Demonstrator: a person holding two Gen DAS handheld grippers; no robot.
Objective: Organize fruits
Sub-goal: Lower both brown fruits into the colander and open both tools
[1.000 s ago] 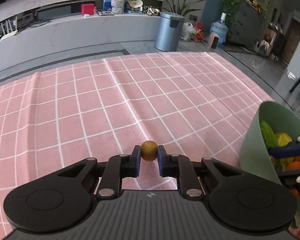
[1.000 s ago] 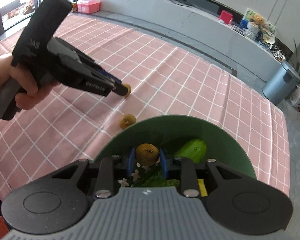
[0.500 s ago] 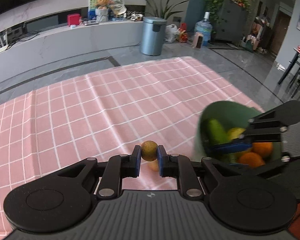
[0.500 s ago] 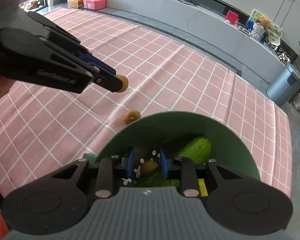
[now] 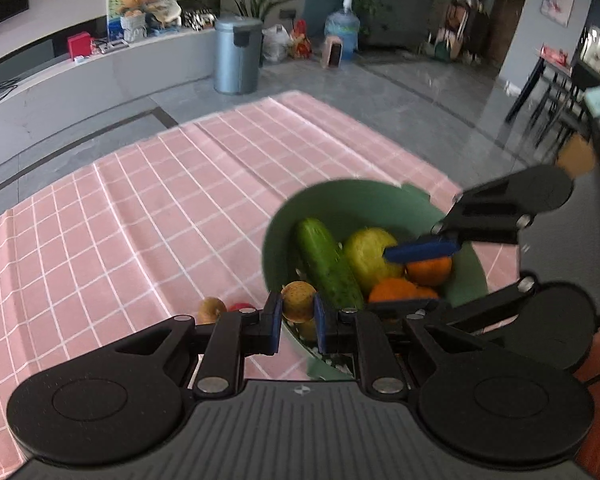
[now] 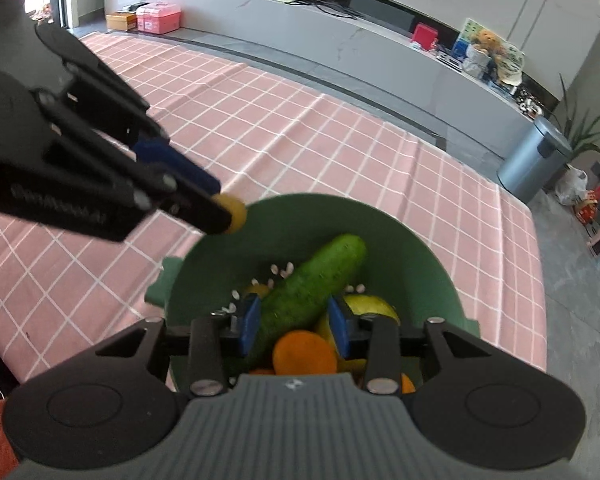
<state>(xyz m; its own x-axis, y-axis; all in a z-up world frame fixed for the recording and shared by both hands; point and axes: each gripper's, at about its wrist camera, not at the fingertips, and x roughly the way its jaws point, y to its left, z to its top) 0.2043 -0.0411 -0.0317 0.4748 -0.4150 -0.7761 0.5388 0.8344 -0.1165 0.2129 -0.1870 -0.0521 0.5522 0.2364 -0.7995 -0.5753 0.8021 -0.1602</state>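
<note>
Over the near rim of the round green plastic bowl [image 5: 284, 216], the left claw [image 5: 297, 307] is clamped on a small round yellow-brown fruit [image 5: 298, 300], pinched between its blue pads. From the right wrist view, that fruit [image 6: 231, 212] sits at the bowl's [image 6: 428, 256] left edge, just at or barely inside the rim, so the drop seems to turn on carrying it a little further inward before letting go; the bowl's hollow lies ahead and to the right of the left claw.

The right claw [image 6: 294, 322] hangs over the bowl with its jaws apart and nothing between them, directly above the long green cucumber [image 6: 308, 292], whose long axis runs from the near left up to the far right. Beside it lie a yellow-green round fruit [image 5: 370, 254] and orange citrus fruits [image 5: 426, 270].

On the pink checked cloth of the tabletop [image 5: 140, 208], just outside the bowl, another small brown fruit [image 5: 211, 309] waits, with a red object [image 5: 240, 306] next to it mostly hidden behind the left claw's finger. The bowl's near bottom is cut off by both claw bodies, and motion blur softens the right side of the left wrist view.
</note>
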